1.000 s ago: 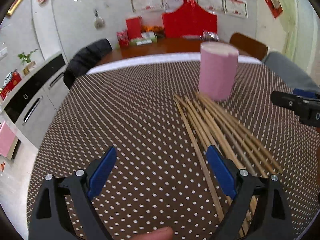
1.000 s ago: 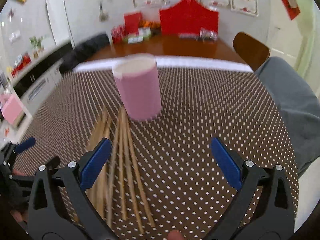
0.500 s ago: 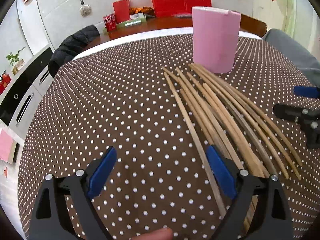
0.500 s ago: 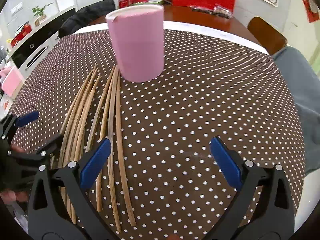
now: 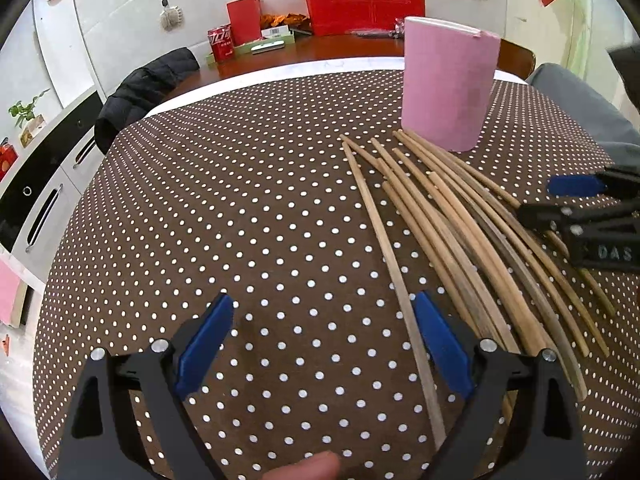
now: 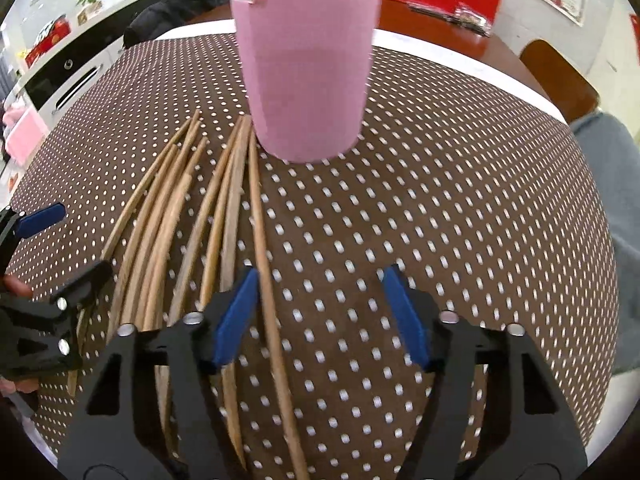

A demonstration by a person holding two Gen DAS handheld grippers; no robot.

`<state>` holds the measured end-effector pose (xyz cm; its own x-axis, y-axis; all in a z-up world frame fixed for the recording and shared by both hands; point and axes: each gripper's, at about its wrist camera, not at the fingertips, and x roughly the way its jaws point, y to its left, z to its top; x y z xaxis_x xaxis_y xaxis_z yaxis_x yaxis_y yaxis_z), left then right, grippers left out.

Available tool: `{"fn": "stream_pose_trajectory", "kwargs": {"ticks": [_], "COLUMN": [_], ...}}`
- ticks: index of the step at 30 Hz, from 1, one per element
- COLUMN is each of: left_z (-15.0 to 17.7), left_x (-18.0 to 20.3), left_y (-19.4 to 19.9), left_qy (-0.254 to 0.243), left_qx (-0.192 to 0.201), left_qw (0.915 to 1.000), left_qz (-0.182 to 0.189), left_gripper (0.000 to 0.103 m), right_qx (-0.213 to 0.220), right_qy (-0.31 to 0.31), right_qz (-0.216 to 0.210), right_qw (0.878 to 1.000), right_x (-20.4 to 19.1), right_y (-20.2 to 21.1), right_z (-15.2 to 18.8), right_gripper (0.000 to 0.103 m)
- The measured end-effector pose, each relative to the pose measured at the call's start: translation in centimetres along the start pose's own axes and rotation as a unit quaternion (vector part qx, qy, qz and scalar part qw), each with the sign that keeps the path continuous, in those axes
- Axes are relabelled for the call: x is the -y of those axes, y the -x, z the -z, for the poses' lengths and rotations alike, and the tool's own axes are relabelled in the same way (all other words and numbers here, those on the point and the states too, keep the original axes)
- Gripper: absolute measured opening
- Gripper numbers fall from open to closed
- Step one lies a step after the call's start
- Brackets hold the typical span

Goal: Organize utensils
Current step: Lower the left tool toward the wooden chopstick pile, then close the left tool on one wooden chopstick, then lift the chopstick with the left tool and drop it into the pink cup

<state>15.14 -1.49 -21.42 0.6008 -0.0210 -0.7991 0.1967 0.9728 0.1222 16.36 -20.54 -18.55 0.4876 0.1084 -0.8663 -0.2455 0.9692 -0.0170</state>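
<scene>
Several wooden chopsticks [image 5: 452, 220] lie fanned on the brown dotted tablecloth, their far tips near a tall pink cup [image 5: 448, 84]. They also show in the right wrist view [image 6: 192, 224] below the cup [image 6: 306, 68]. My left gripper [image 5: 324, 332] is open low over the cloth, with the leftmost chopstick [image 5: 384, 240] running between its fingers by the right one. My right gripper [image 6: 320, 312] is open, partly closed, low over the rightmost chopstick [image 6: 260, 216], which passes just inside its left finger. It also shows in the left wrist view [image 5: 568, 200].
The round table's cloth [image 5: 224, 208] ends at a white rim. A dark jacket [image 5: 144, 92] hangs on a chair at the far left. A wooden desk [image 5: 304, 46] with red items stands behind. A person's grey trouser leg [image 6: 612, 216] is at the right edge.
Both grippers have moved down and forward toward the chopsticks. The right gripper's jaws have narrowed and now straddle the rightmost chopstick. The left gripper stays open.
</scene>
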Motion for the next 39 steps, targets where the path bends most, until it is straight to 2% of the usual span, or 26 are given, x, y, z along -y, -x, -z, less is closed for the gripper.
{"fn": "stream_pose_trajectory", "kwargs": {"ticks": [2,3,7,8,10,11,12,13,17,22,26,29,35,39], "left_z": [-0.7,-1.2,-2.8,-3.1,-3.4,-3.6,-3.6,-3.6,-2.8,-2.5,-2.8,-3.4,-6.9,-10.1], "left_x": [0.2,0.5,0.6,0.4,-0.4,-0.8,-0.9,-1.2,-2.4,-3.5,-3.6,-3.6,-1.9,-1.7], "left_y": [-0.2,-0.4,-1.5,-1.8,-2.0,-1.9,-1.7,-1.5,-0.7,2.6,5.6,8.3,11.9,12.0], "left_qy": [-0.01,-0.021,-0.026,-0.019,0.004,0.011,0.007,0.011,0.036,0.054,0.064,0.072,0.073,0.084], "left_qx": [-0.011,-0.016,-0.028,-0.028,-0.032,-0.033,-0.03,-0.034,-0.014,0.056,0.125,0.193,0.324,0.362], "left_qw": [0.9999,0.9996,0.9991,0.9994,0.9985,0.9979,0.9982,0.9977,0.9965,0.9923,0.9831,0.9693,0.9299,0.9126], "left_qz": [-0.008,-0.013,-0.019,-0.008,0.044,0.054,0.051,0.059,0.074,0.096,0.118,0.135,0.159,0.17], "left_gripper": [0.091,0.091,0.09,0.089,0.062,0.05,0.017,0.007,0.005,0.005,0.005,0.005,0.005,0.005], "right_qx": [-0.007,-0.01,-0.018,-0.019,-0.017,-0.011,-0.004,0.006,0.043,0.098,0.145,0.18,0.246,0.281], "right_qy": [0.015,0.02,0.041,0.044,0.044,0.034,0.025,0.014,-0.023,-0.056,-0.064,-0.071,-0.072,-0.072], "right_qz": [-0.002,-0.01,-0.017,-0.016,-0.02,-0.029,-0.039,-0.051,-0.084,-0.136,-0.163,-0.183,-0.199,-0.201], "right_qw": [1.0,1.0,0.999,0.999,0.999,0.999,0.999,0.999,0.995,0.984,0.974,0.964,0.946,0.936], "right_x": [-1.3,-1.7,-2.1,-2.6,-3.1,-2.8,-2.7,-2.5,-0.4,1.2,1.6,1.5,2.0,2.9], "right_y": [-0.7,-1.1,-2.0,-2.0,-1.9,-1.9,-1.5,-1.1,0.9,3.5,6.0,7.7,11.4,13.6], "right_z": [-1.4,-2.2,-4.3,-4.3,-4.1,-3.9,-3.2,-2.1,0.3,1.8,2.1,2.0,0.4,-2.0], "right_gripper": [0.055,0.049,0.01,0.007,0.007,0.007,0.007,0.007,0.006,0.006,0.005,0.005,0.005,0.005]}}
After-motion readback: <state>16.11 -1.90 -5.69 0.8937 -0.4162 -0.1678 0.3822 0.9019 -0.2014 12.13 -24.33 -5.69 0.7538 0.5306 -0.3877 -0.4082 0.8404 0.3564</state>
